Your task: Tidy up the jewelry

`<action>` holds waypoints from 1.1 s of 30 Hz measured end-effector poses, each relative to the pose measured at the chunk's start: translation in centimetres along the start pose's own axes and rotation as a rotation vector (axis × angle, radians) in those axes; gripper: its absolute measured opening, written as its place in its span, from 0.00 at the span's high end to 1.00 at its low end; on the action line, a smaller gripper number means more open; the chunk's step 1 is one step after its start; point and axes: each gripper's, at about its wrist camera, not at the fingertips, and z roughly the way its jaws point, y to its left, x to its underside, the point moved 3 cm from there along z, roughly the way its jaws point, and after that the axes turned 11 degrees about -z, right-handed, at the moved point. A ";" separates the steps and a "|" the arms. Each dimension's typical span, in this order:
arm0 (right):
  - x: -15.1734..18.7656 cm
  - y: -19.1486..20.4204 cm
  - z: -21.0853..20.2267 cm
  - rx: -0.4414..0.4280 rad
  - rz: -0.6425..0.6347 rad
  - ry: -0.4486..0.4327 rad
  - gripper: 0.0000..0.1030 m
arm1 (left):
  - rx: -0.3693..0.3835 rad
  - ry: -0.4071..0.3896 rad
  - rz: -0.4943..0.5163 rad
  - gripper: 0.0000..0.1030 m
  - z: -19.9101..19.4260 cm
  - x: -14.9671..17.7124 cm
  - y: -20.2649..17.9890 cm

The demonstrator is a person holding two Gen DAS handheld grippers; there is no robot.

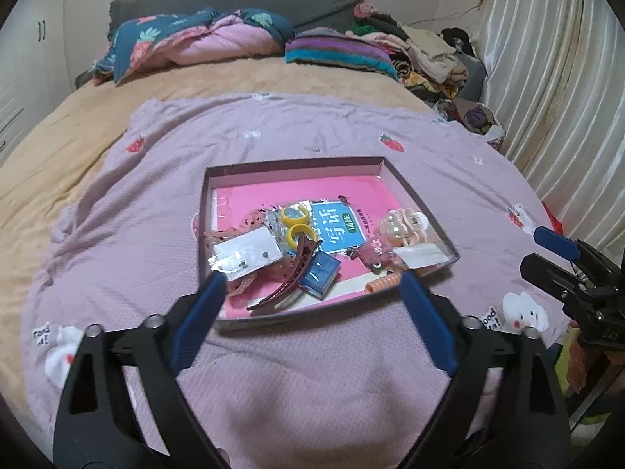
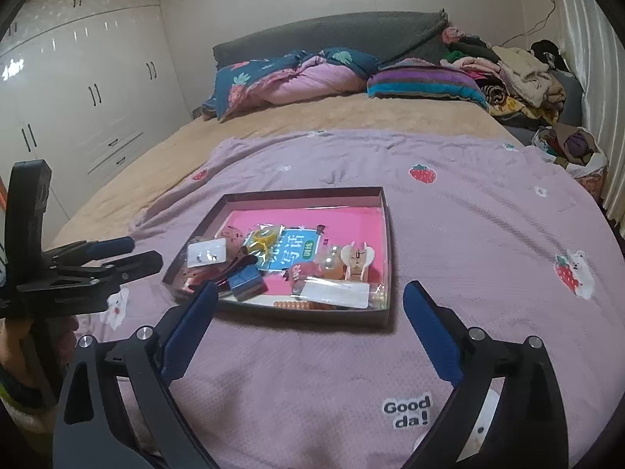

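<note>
You are holding the left gripper (image 1: 312,285) with its jaws spread wide and nothing between them, just short of the shallow tray (image 1: 422,203). Inside it the jewelry is lying jumbled: a carded pair of earrings (image 1: 248,254), yellow rings (image 1: 295,222), a brown hair claw (image 1: 289,281) and a pearl clip (image 1: 402,226), so sorting looks barely started. Your right gripper (image 2: 310,301) is likewise gaping and carrying nothing. The tray is sitting on a lilac blanket (image 2: 468,234) across a bed, wardrobes (image 2: 78,90) standing left.
</note>
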 end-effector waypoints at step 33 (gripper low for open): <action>7.7 4.1 -2.6 0.016 0.037 0.028 0.04 | -0.047 -0.044 -0.048 0.09 -3.2 9.3 0.6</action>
